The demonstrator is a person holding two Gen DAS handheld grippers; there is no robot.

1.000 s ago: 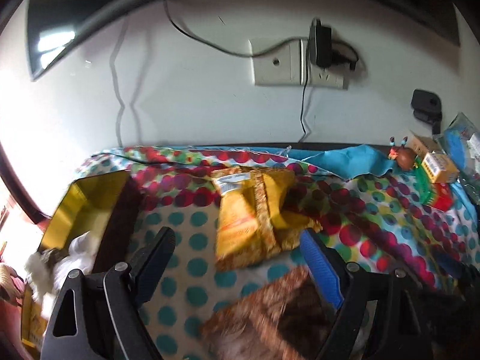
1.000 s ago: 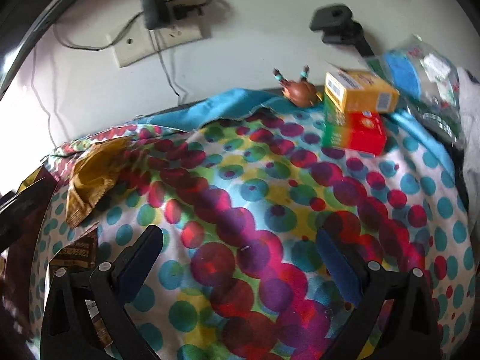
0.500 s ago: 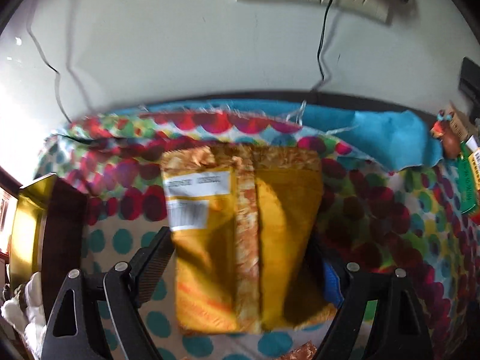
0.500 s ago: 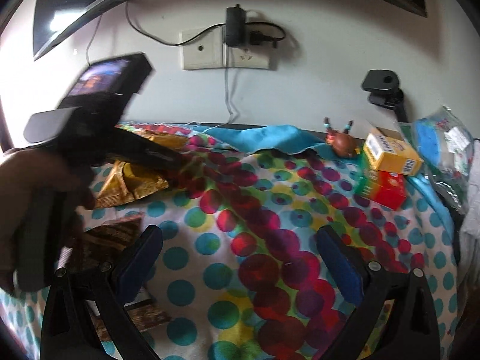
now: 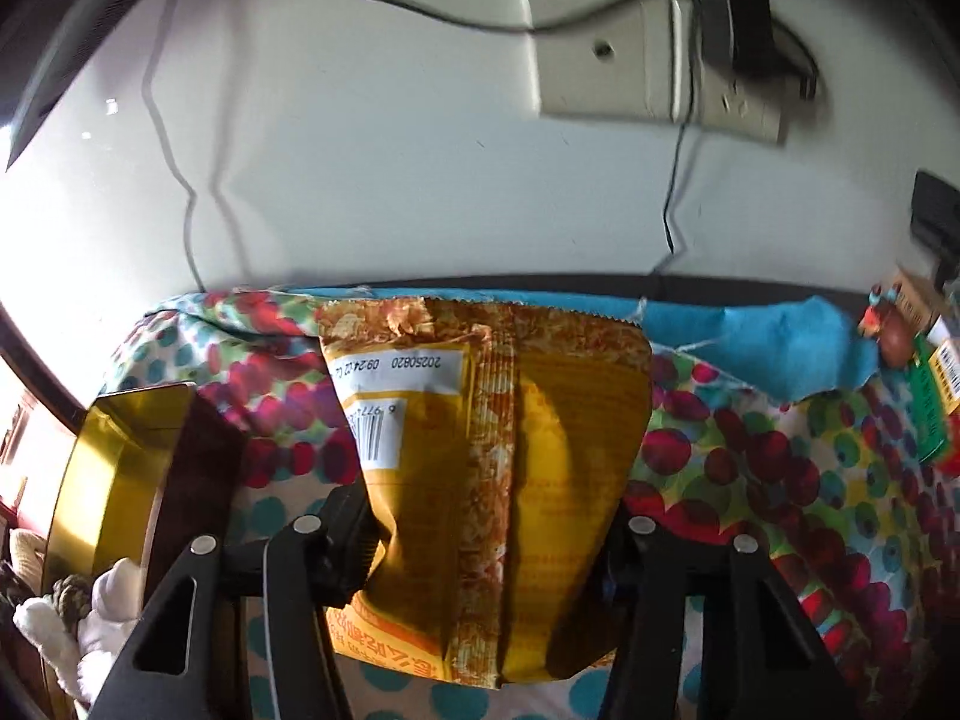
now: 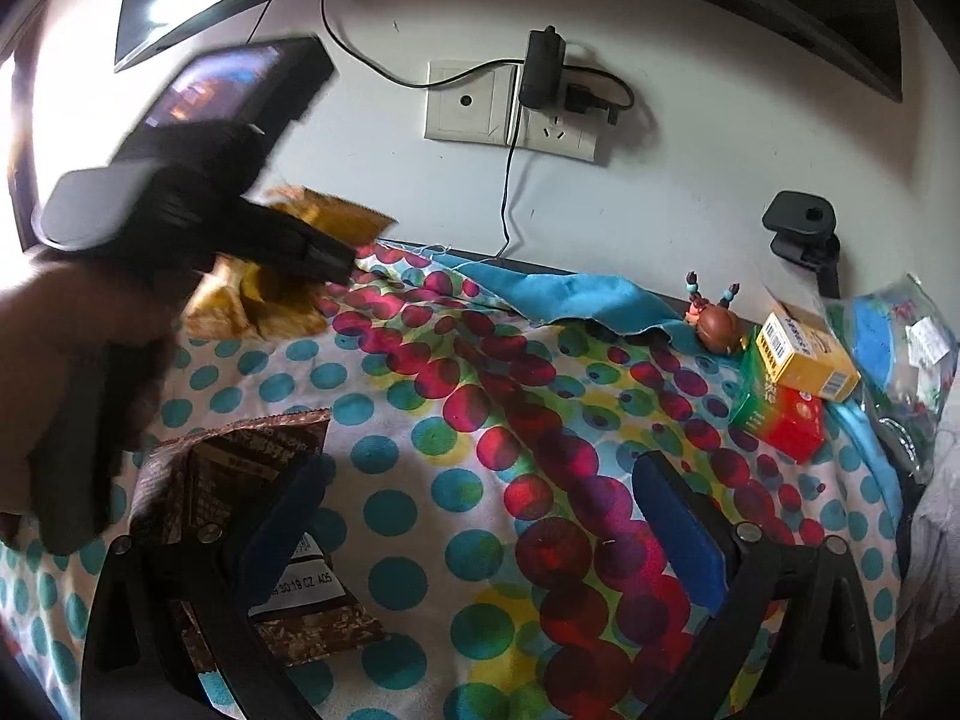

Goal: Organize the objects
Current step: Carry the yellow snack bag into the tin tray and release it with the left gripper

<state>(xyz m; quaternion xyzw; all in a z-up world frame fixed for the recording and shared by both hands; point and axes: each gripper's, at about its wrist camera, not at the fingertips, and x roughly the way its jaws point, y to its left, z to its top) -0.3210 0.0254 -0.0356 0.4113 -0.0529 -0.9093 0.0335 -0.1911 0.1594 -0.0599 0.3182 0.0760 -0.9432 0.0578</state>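
Polka-dot cloth (image 6: 480, 432) covers the counter below a white wall with a socket plate (image 6: 468, 102). At its far left edge the yellow snack bag (image 5: 498, 480) sits between the closing jaws of the left hand-held gripper (image 5: 486, 534), pads against its sides. Nearer, the right hand-held gripper (image 6: 480, 516) is spread wide and empty, with a brown snack packet (image 6: 240, 480) under its left finger.

I read this as home room, probably bedroom or living room. Polka-dot cloth (image 6: 420, 438) covers surface against white wall, double wall socket (image 6: 510, 111) with plugged charger (image 6: 543, 69), snack packets, small toy figure (image 6: 717, 324), cartons.
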